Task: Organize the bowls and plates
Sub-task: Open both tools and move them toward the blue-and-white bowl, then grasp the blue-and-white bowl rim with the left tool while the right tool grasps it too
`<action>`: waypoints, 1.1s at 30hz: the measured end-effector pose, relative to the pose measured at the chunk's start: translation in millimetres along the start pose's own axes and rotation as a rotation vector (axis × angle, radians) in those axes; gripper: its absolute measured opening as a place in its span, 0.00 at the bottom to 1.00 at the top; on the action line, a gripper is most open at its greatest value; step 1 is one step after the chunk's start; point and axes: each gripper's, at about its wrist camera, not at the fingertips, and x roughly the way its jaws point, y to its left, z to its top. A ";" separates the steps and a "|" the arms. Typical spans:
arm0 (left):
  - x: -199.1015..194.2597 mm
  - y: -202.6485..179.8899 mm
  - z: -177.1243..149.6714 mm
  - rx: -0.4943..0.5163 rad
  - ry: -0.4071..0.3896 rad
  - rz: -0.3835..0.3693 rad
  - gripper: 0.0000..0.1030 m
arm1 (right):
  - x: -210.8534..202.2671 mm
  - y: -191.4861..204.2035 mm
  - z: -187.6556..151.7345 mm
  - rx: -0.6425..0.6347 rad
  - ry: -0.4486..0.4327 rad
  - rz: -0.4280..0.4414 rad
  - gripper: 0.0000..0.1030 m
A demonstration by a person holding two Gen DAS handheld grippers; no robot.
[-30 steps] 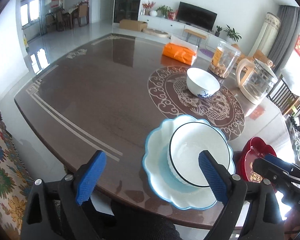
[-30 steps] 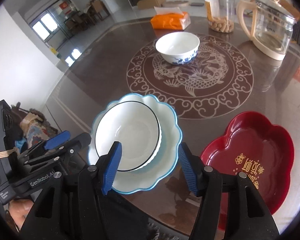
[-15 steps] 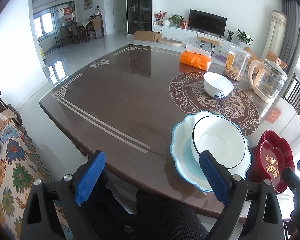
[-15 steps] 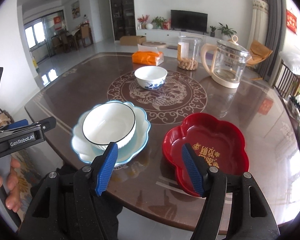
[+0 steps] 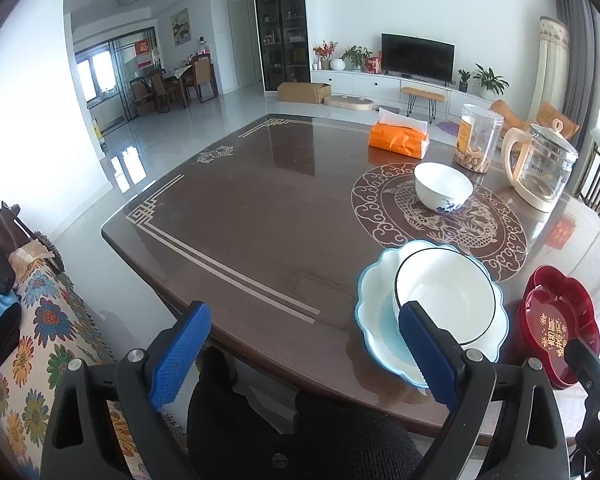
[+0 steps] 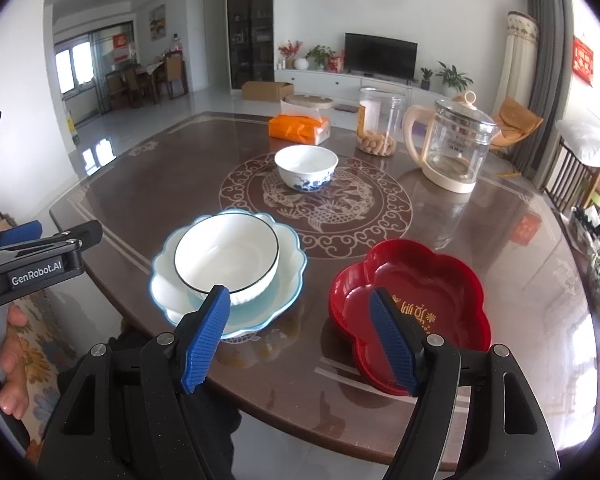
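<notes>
Holding both grippers empty off the near edge of the table (image 6: 500,280). My left gripper (image 5: 300,356) is spread wide, nothing between the pads; only the table edge shows in the gap. My right gripper (image 6: 300,336) has just been opening, jaws wide, touching nothing.

Ahead-left of the right gripper: black-rimmed bowl (image 6: 228,256) sits inside the blue-edged scalloped plate (image 6: 288,280). Ahead-right: red flower-shaped dish (image 6: 412,280). Further ahead, on the round dragon inlay: blue-patterned bowl (image 6: 306,168). Beyond it, tissue pack (image 6: 300,126), jar (image 6: 378,124), glass kettle (image 6: 448,148).

Living room behind, TV (image 6: 380,56) on the far wall.

Left view cuts off the red dish's right side; the right gripper's pads hide both dishes' near rims.
</notes>
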 end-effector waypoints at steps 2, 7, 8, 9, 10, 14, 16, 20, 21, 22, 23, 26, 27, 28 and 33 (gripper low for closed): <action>1.2 -0.4 0.8 0.005 0.006 0.002 0.92 | 1.0 -0.8 1.5 0.001 0.009 -0.001 0.73; 11.2 10.3 4.1 -0.022 0.045 -0.041 0.92 | 10.3 -9.8 3.9 0.054 0.083 0.091 0.76; 13.9 12.8 5.2 -0.024 0.053 -0.051 0.92 | 13.6 -14.7 3.9 0.078 0.103 0.122 0.76; 16.6 14.9 6.4 -0.024 0.062 -0.062 0.92 | 16.7 -20.3 3.7 0.101 0.117 0.153 0.76; 20.0 15.9 7.7 -0.020 0.073 -0.072 0.92 | 19.2 -25.7 4.3 0.116 0.127 0.180 0.76; 37.9 18.1 25.5 0.012 0.123 -0.092 0.92 | 16.0 -43.7 24.6 0.085 0.089 0.191 0.76; 43.7 19.8 39.6 0.014 0.126 -0.104 0.92 | 7.8 -56.3 44.9 0.091 0.041 0.189 0.76; 63.0 11.8 75.3 0.015 0.166 -0.192 0.92 | 1.0 -88.6 96.3 0.212 -0.026 0.321 0.76; 70.4 7.0 85.6 0.015 0.187 -0.215 0.92 | 6.9 -95.4 111.3 0.270 -0.017 0.387 0.76; 78.2 1.7 96.2 0.014 0.203 -0.238 0.92 | 15.5 -101.7 123.4 0.331 -0.007 0.440 0.76; 86.6 -4.0 106.1 0.016 0.218 -0.261 0.92 | 28.1 -104.3 136.4 0.372 0.014 0.486 0.76; 115.9 -23.9 134.5 0.016 0.267 -0.292 0.92 | 85.3 -101.3 169.9 0.416 0.151 0.591 0.77; 124.9 -31.0 142.8 0.015 0.280 -0.292 0.92 | 109.0 -100.0 177.6 0.420 0.211 0.601 0.77; 133.2 -37.2 150.0 0.012 0.287 -0.293 0.92 | 131.9 -100.4 181.5 0.422 0.267 0.594 0.77; 174.1 -73.2 173.5 0.015 0.316 -0.323 0.92 | 221.1 -112.0 184.1 0.379 0.439 0.430 0.77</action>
